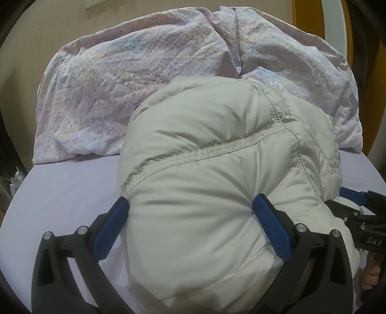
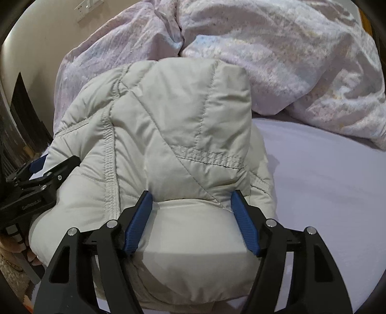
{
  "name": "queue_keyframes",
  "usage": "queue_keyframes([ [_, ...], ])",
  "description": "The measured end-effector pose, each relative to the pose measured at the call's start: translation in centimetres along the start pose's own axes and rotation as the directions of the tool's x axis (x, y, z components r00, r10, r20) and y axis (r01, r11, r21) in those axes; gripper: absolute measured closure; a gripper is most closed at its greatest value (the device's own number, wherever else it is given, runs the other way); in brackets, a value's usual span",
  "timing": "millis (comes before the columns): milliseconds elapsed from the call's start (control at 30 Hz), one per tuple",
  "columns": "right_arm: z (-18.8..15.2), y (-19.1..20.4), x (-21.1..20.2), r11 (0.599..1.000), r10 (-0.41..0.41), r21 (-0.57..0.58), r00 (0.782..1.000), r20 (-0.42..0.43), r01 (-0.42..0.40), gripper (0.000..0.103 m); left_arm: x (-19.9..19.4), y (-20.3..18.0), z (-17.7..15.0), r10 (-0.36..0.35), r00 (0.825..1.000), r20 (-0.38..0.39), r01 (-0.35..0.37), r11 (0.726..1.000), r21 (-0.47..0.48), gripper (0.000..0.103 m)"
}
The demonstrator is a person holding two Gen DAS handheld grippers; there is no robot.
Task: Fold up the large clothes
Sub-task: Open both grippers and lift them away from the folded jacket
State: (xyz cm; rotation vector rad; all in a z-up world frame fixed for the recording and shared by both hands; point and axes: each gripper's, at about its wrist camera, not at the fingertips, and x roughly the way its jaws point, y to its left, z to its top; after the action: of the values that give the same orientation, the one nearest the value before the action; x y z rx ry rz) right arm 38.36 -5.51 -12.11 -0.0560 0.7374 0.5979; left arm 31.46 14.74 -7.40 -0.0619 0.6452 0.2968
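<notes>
Both grippers — left [image 1: 190, 205], right [image 2: 191, 198] — squeeze puffy jacket [image 1: 217, 149].

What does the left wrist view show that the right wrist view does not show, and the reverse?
Only the left wrist view shows the left gripper head-on, its blue pads pressed into a thick bulge of the puffer jacket, and a yellow-orange panel at the top right.

Only the right wrist view shows the right gripper head-on, clamping a jacket fold, and the lavender bedsheet bare to its right.

Both show the pale grey jacket bundled on the bed, the crumpled floral duvet behind it, a wall outlet, and the other gripper at the frame edge.
</notes>
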Motion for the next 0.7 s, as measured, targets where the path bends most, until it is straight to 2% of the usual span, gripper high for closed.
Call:
queue_keyframes([
  [167, 0.2, -0.5, -0.6, 0.999, 0.01, 0.033, 1.0, 0.004, -0.01, 0.03, -0.6, 0.5, 0.1, -0.019, 1.0, -0.002, 0.019, 1.0, -0.025, 0.002],
  [267, 0.1, -0.7, -2.3, 0.998, -0.015, 0.054, 1.0, 0.008, 0.015, 0.02, -2.4, 1.1, -0.1, -0.032, 0.999, -0.001, 0.032, 0.997, -0.068, 0.002],
  [333, -0.1, -1.0, -3.4, 0.996, -0.009, 0.085, 1.0, -0.002, 0.01, 0.012, -3.9, 1.3, -0.5, -0.015, 1.0, 0.015, 0.016, 0.998, -0.067, 0.002],
  [433, -0.5, -1.4, -5.2, 0.989, 0.009, 0.146, 1.0, -0.022, -0.005, 0.005, -6.6, 1.4, -1.4, -0.005, 0.999, 0.038, 0.008, 0.998, -0.067, 0.002],
  [567, -1.8, -1.3, -8.3, 0.983, -0.004, 0.186, 1.0, -0.005, 0.005, 0.002, -9.9, 1.7, -3.0, -0.001, 0.998, 0.066, 0.006, 0.997, -0.077, 0.002],
  [700, -3.2, -0.5, -10.8, 0.981, -0.004, 0.195, 1.0, 0.024, 0.0, 0.001, -12.1, 2.2, -4.5, -0.021, 0.999, 0.03, 0.024, 0.993, -0.115, 0.002],
])
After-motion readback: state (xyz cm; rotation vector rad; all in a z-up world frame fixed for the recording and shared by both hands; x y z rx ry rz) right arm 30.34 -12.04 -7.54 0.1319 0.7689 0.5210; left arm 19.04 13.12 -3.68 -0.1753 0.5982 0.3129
